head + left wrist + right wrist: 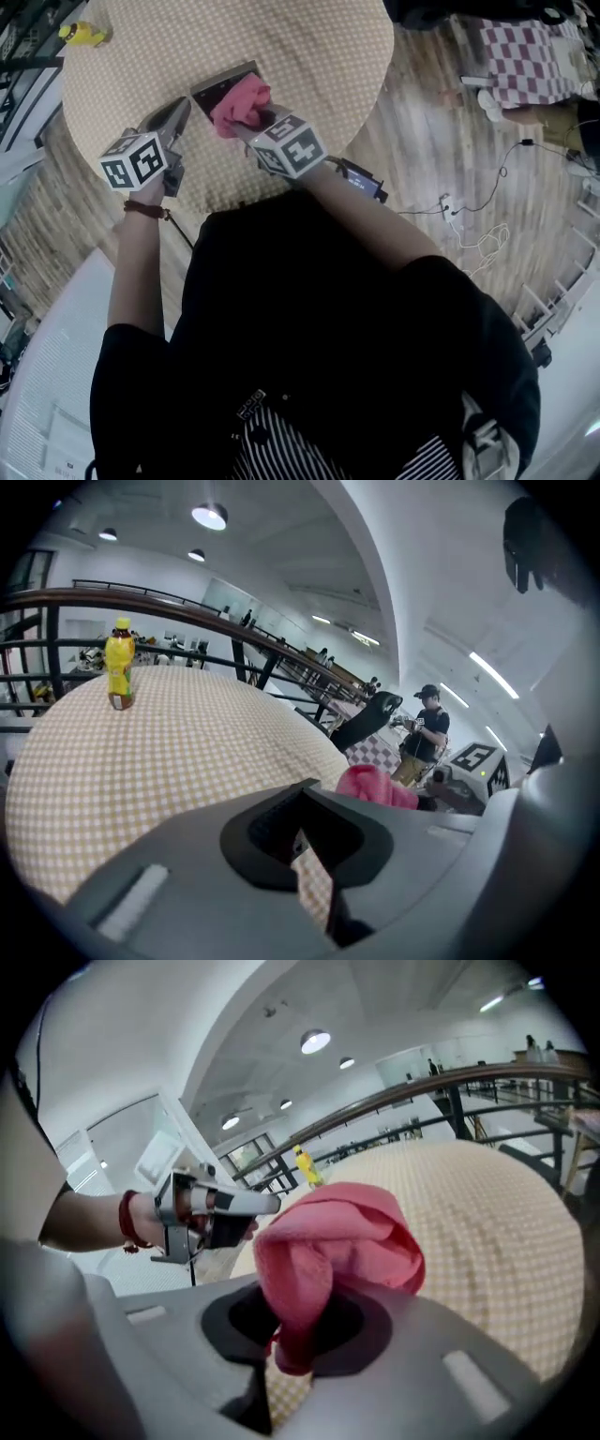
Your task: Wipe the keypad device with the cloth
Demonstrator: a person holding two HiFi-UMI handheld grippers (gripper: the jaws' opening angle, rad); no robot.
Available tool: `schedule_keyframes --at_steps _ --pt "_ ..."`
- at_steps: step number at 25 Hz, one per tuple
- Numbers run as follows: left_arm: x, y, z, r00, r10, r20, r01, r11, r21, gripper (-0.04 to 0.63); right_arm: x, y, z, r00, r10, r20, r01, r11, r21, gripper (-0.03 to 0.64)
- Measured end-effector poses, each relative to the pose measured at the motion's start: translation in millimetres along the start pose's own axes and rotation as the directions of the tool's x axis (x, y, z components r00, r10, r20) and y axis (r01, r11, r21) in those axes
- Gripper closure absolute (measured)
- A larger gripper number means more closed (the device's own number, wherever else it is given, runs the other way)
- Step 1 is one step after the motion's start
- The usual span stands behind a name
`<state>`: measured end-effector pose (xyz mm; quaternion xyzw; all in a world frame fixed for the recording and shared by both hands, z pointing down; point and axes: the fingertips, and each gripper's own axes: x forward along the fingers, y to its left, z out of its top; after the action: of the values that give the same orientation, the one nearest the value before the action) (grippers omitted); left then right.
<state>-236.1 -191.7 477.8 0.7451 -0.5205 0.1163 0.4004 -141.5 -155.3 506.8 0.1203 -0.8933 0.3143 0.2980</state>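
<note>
Wiping the keypad device (pixel 217 86)
The right hand-held gripper (pixel 291 1349) grips the cloth (pixel 239 101); the closed left hand-held gripper (pixel 184 108) should steady the device.

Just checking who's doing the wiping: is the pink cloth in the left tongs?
No, the pink cloth is clamped in the right tongs, while the left tongs hold nothing.

The device (pixel 217 86) lies on the bench (pixel 319 56) just ahead of both grippers. The cloth (pixel 241 103) sits in the right gripper (pixel 249 120) and on the device's near right part. The left gripper (pixel 181 108) is just left of the right one, its tip at the device's left edge, and a bottle (pixel 82 34) stands well ahead and to its left, near the bench's rim.
</note>
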Motion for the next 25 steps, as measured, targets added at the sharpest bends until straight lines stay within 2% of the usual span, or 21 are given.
schedule_keyframes --at_steps 3,5,7,10,14,19,22,25 --pt "-33.1 -27.8 9.3 0.993 0.015 0.113 -0.018 1.000 0.022 0.592 -35.8 13.9 31.0 0.994 -0.005 0.109 0.011 0.998 -0.057 0.548" --pt "-51.3 -47.4 18.1 0.983 0.025 0.183 -0.038 0.997 0.066 0.592 -56.3 18.5 50.0 0.984 -0.032 0.174 0.052 0.993 -0.110 0.548" --pt "-62.4 -71.4 25.5 0.975 0.029 0.219 -0.055 0.991 0.118 0.592 -76.2 19.3 65.6 0.975 -0.053 0.217 0.086 0.986 -0.143 0.549" --pt "-62.9 -98.0 30.5 0.972 0.026 0.233 -0.062 0.987 0.151 0.594 -93.5 17.5 82.8 0.971 -0.033 0.235 0.070 0.986 -0.153 0.549" --pt "-40.6 -77.8 40.4 0.971 0.009 0.240 -0.047 0.987 0.154 0.594 -76.2 5.3 111.7 0.967 -0.034 0.254 0.074 0.986 -0.152 0.551" --pt "-65.5 -30.2 48.7 0.969 0.061 0.241 -0.092 0.988 0.120 0.594 -30.3 30.5 139.4 0.975 -0.003 0.224 0.040 0.986 -0.165 0.551" --pt "-37.8 -10.1 42.8 0.970 0.048 0.240 -0.074 0.992 0.100 0.594 -10.8 3.3 136.4 0.975 -0.034 0.219 0.070 0.985 -0.160 0.551" --pt "-15.2 -23.0 32.5 0.970 0.058 0.236 -0.080 0.993 0.088 0.594 -20.0 -17.4 120.3 0.974 -0.028 0.224 0.065 0.985 -0.158 0.551"
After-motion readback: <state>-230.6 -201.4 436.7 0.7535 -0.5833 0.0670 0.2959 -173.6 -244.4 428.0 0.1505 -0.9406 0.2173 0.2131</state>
